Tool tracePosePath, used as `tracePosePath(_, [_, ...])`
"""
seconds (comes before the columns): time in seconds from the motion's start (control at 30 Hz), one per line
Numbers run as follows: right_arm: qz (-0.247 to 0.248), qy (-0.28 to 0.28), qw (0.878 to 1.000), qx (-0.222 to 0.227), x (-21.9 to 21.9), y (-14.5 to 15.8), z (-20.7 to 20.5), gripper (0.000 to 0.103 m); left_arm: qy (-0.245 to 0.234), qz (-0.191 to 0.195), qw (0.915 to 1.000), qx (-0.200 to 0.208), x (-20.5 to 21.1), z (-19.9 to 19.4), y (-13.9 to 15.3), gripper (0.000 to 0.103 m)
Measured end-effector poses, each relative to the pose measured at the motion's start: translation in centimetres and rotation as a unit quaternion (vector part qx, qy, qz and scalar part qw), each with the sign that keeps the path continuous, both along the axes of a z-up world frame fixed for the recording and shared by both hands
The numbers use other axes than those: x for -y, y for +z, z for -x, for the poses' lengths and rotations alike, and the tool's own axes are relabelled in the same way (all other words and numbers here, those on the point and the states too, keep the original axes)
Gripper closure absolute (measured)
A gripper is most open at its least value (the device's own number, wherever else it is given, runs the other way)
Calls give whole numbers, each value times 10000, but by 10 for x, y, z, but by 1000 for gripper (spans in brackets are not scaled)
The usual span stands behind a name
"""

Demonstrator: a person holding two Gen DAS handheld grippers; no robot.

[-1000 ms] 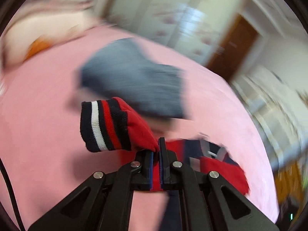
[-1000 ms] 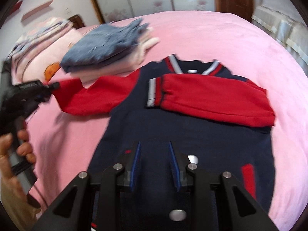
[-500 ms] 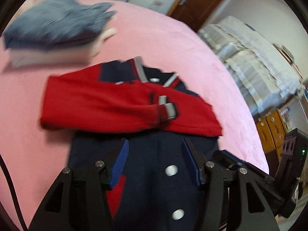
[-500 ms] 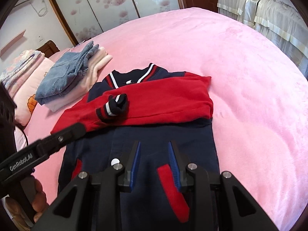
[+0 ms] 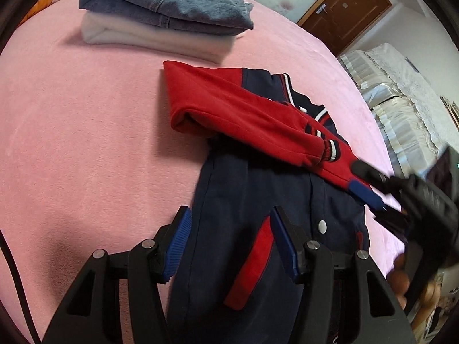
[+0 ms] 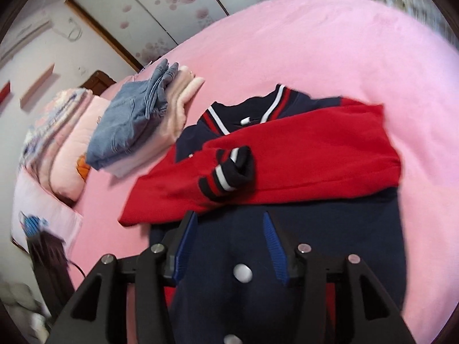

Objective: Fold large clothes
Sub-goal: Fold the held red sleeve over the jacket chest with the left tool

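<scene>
One jacket, two sleeves, two folded garments, two grippers on a bed.

One navy jacket with white snaps (image 6: 287,246) is lying on one pink plush bedspread (image 5: 86,132), showing two red sleeves (image 6: 301,154) and three white snaps. One folded blue denim garment (image 5: 166,3) is sitting on one folded pale garment (image 5: 155,37). Two black grippers with blue pads, left (image 5: 231,232) and right (image 6: 229,243), are showing.
</scene>
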State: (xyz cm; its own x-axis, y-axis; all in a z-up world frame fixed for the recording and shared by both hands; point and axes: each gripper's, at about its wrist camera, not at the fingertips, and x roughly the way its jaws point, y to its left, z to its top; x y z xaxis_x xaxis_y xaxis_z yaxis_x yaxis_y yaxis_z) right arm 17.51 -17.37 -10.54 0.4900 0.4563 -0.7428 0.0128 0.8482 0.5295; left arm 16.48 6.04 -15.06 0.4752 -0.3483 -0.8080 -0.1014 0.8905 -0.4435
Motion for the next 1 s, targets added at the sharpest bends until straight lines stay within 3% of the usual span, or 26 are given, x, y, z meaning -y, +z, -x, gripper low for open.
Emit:
tracePosePath(0.17, [-344, -86, 9990, -267, -8, -14, -33, 55, -66, 1, 9999, 82, 1, 1, 5, 48])
tracePosePath(0.33, [-191, -51, 9985, -510, -23, -28, -58, 55, 23, 45, 10000, 51, -7, 2, 4, 47])
tracePosePath(0.37, [-117, -5, 9988, -484, -26, -27, -59, 60, 41, 45, 10000, 42, -8, 2, 4, 48])
tracePosePath(0.4, [-14, 137, 9992, -366, -32, -22, -61, 77, 69, 44, 10000, 32, -10, 2, 4, 48])
tracePosePath(0.47, [274, 340, 9990, -9, -40, -3, -59, 91, 104, 41, 9999, 40, -12, 3, 4, 48])
tracePosePath(0.57, [329, 428, 9944, 903, -35, 44, -48, 91, 111, 37, 9999, 80, -13, 4, 7, 48])
tracePosePath(0.67, [499, 177, 9887, 1400, -8, 72, -36, 91, 60, 22, 9999, 143, -10, 7, 10, 48])
tracePosePath(0.77, [841, -226, 9857, 1440, 31, 72, -23, 85, -57, -25, 9998, 163, -4, 8, 11, 48])
tracePosePath(0.87, [1396, -470, 9872, 608, 67, 37, -18, 46, -149, -34, 9998, 126, -2, 5, 11, 48])
tracePosePath(0.93, [1219, -591, 9907, 103, 94, 12, -10, 46, -203, -105, 9996, 179, -1, 0, 15, 47])
tracePosePath(1.0, [879, -693, 9937, -33, 112, 2, 1, 46, -221, -161, 9994, 234, -3, -7, 20, 47])
